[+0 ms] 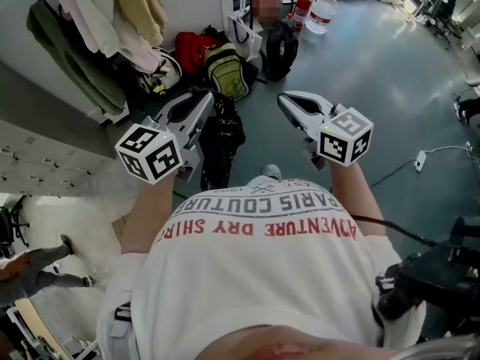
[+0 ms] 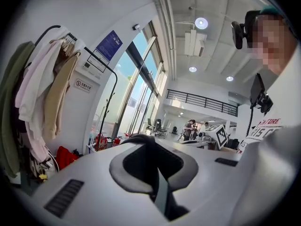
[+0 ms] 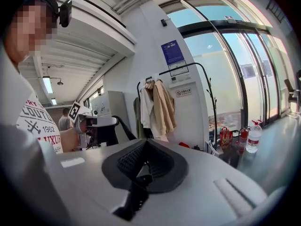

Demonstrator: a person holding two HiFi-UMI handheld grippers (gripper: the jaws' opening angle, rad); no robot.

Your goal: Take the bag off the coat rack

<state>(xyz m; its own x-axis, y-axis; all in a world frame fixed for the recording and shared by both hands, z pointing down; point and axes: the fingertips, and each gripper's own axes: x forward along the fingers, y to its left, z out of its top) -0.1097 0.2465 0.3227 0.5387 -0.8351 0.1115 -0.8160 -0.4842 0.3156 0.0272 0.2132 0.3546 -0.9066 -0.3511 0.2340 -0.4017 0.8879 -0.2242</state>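
A black bag (image 1: 221, 137) hangs below my left gripper (image 1: 204, 100), away from the coat rack (image 1: 97, 28) at the upper left, which is loaded with clothes. The left gripper is shut on the bag's black strap (image 2: 146, 145), which lies across its jaw tips. In the right gripper view the strap (image 3: 123, 126) slopes down from the left gripper (image 3: 96, 122) and the bag (image 3: 106, 136) hangs under it. My right gripper (image 1: 289, 102) is held beside it to the right, shut with nothing in its jaws (image 3: 146, 145).
On the floor by the rack lie a red bag (image 1: 193, 49), a yellow-green backpack (image 1: 225, 70) and a black backpack (image 1: 279, 51). Fire extinguishers (image 1: 300, 10) and a water bottle (image 1: 322, 12) stand behind. A cable with a power strip (image 1: 420, 160) runs across the floor on the right.
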